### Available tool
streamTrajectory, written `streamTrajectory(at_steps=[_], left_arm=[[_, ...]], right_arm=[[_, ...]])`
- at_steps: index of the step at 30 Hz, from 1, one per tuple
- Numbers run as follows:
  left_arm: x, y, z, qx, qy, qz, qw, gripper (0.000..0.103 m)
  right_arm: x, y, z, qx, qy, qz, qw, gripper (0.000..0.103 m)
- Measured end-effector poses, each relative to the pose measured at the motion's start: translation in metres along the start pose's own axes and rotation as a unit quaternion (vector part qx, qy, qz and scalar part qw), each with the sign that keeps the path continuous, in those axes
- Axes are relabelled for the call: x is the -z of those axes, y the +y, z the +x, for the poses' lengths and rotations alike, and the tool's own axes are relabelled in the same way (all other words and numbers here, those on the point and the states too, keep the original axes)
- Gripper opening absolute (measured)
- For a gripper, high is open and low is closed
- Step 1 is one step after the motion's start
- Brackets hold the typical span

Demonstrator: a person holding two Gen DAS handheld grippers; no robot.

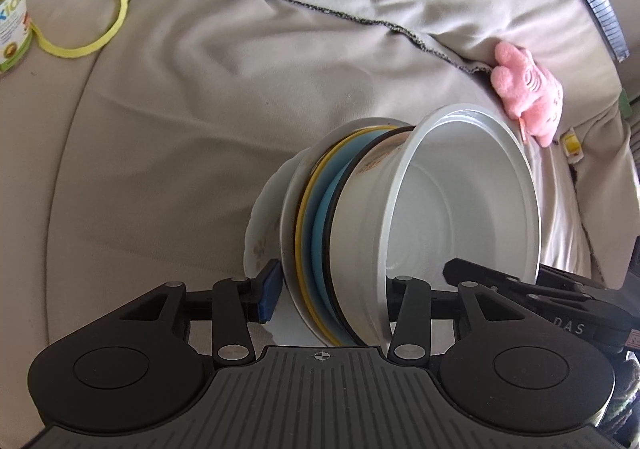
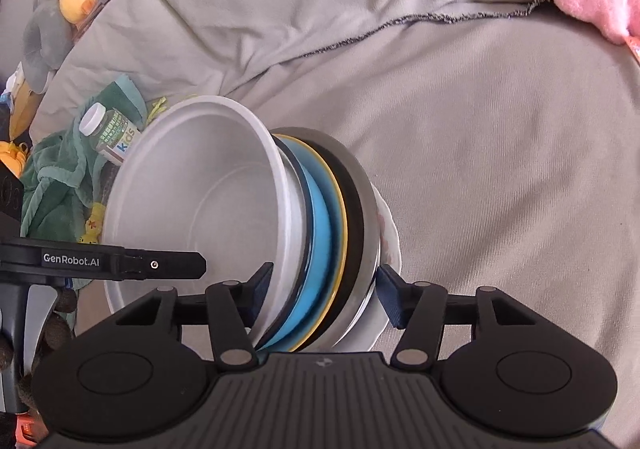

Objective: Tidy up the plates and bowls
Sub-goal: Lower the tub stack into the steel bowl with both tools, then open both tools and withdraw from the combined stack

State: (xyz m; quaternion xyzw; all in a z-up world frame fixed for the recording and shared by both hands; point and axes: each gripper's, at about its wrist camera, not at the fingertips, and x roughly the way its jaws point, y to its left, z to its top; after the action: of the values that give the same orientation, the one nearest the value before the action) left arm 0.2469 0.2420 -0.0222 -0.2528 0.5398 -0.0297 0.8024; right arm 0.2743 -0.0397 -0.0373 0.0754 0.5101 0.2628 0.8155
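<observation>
A wrinkled beige fabric cover (image 1: 200,109) fills the background of both views. The nested stack (image 2: 320,241) of plates and bowls sits lower centre in each frame, gripped from opposite sides. The left gripper (image 1: 332,297) and the right gripper (image 2: 320,293) each close across the full stack thickness, pads on the white bowl (image 2: 192,201) and the floral plate (image 1: 260,233). The stack axis runs sideways, bowl mouth facing frame right in the left view. A pink plush toy (image 1: 528,97) lies near, upper right.
</observation>
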Motion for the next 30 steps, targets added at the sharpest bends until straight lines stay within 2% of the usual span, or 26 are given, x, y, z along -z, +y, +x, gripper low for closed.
streamTrajectory(at_steps=[1, 5, 9, 11, 14, 19, 23, 30], left_arm=[[0.001, 0.000, -0.004, 0.001, -0.006, 0.003, 1.0000, 0.050], [0.009, -0.010, -0.032, 0.024, -0.059, 0.037, 0.9973, 0.048], [0.025, -0.033, -0.051, -0.023, -0.132, 0.111, 0.9848, 0.048], [0.034, -0.038, -0.049, -0.041, -0.131, 0.120, 0.9832, 0.047], [0.044, -0.038, -0.043, -0.040, -0.123, 0.118, 0.9845, 0.047], [0.049, -0.033, -0.038, -0.073, -0.176, 0.118, 0.9746, 0.048], [0.038, -0.020, -0.029, -0.067, -0.170, 0.089, 0.9791, 0.049], [0.037, -0.020, -0.028, -0.071, -0.177, 0.091, 0.9775, 0.047]], right_arm=[[-0.001, 0.003, -0.006, 0.002, -0.010, -0.011, 1.000, 0.060], [0.003, 0.020, -0.033, 0.018, -0.067, -0.060, 0.996, 0.061], [0.010, 0.031, -0.046, 0.046, -0.104, -0.083, 0.990, 0.062], [0.015, 0.032, -0.046, 0.062, -0.101, -0.082, 0.990, 0.062], [0.025, 0.033, -0.040, 0.089, -0.093, -0.079, 0.988, 0.062], [0.034, 0.040, -0.027, 0.108, -0.094, -0.083, 0.986, 0.062], [0.030, 0.045, -0.011, 0.119, -0.090, -0.085, 0.985, 0.062], [0.023, 0.044, -0.010, 0.117, -0.101, -0.075, 0.985, 0.062]])
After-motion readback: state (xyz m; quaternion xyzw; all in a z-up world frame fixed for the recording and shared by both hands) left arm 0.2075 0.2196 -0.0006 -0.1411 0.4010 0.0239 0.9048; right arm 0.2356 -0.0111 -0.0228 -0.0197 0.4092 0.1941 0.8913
